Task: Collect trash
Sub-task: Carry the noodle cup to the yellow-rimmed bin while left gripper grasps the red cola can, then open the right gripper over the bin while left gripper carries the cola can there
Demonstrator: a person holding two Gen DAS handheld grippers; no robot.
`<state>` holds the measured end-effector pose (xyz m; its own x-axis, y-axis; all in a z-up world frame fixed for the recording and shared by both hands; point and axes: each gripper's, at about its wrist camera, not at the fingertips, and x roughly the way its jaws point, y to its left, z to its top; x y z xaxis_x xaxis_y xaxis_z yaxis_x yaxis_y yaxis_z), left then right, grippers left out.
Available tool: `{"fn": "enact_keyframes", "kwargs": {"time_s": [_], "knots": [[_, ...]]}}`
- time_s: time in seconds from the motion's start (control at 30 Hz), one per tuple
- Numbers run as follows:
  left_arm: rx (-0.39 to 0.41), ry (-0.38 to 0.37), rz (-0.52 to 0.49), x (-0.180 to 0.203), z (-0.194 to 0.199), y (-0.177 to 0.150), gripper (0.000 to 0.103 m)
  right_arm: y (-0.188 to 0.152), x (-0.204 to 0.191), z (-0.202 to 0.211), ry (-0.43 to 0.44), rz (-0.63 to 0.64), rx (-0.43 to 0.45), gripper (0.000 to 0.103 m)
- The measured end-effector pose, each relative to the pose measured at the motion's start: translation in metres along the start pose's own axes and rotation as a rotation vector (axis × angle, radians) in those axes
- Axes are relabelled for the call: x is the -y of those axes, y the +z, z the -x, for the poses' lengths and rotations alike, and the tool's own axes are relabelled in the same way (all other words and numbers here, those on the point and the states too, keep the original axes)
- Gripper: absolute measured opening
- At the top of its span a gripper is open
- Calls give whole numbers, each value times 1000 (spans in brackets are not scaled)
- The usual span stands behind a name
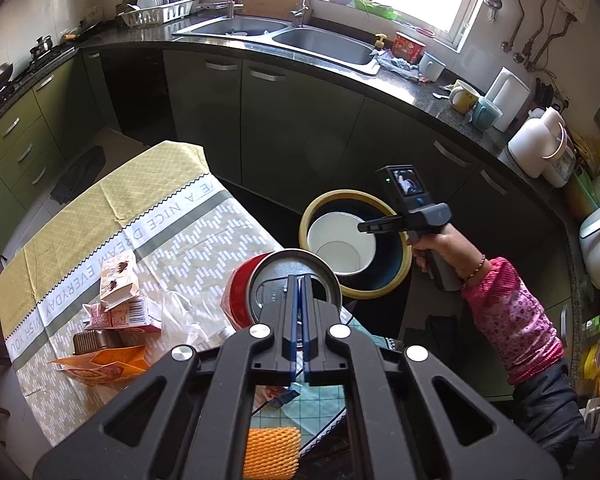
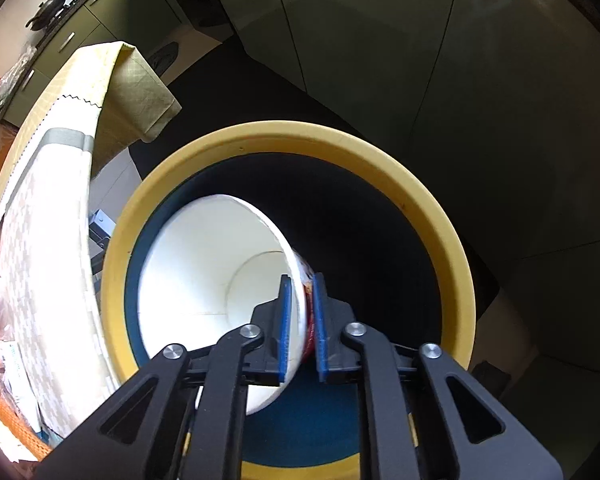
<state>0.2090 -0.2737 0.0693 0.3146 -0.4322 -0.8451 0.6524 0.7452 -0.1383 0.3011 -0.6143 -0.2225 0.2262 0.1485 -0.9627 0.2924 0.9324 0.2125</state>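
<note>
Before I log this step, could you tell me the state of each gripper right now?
Left gripper: shut on the can.
Right gripper: open, cup wall between its pads, over the bin.

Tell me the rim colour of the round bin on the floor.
Yellow rim, dark blue inside; clearest in the right wrist view.

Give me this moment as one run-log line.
left gripper: shut on red can rim | right gripper: open astride paper cup wall, inside yellow-rimmed bin | wrappers on table
</note>
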Motion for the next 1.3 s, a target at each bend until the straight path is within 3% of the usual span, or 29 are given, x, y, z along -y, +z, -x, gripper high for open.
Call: {"fn": "enact_keyframes", "kwargs": {"time_s": [0.03, 0.13, 0.27, 0.53, 0.73, 0.93, 1.1, 1.2, 1.3], "knots": [[-3, -4, -9, 5, -2, 3, 2, 0, 0, 0, -11, 4, 10, 32], [-11, -26, -37, 22, -10, 10, 2, -3, 1, 15, -17, 24, 50, 33], [-33, -75, -78, 49, -33, 22, 2, -18, 4, 66, 22, 32, 149, 33], [-87, -159, -131, 105, -117, 53, 2, -75, 43, 144, 44, 3, 281, 33], [-140, -113, -117, 123, -193, 68, 2, -102, 67, 156, 22, -26, 280, 33], [-168, -93, -94, 124, -229, 77, 10, -117, 84, 165, 21, -40, 296, 33], [-151, -115, -89, 105, -194, 72, 10, -120, 67, 169, 36, 1, 310, 33], [-100, -113, -76, 83, -139, 62, 12, -117, 42, 169, 56, 62, 309, 33], [-45, -60, -53, 50, -81, 43, 23, -111, 7, 169, 85, 140, 304, 33]]}}
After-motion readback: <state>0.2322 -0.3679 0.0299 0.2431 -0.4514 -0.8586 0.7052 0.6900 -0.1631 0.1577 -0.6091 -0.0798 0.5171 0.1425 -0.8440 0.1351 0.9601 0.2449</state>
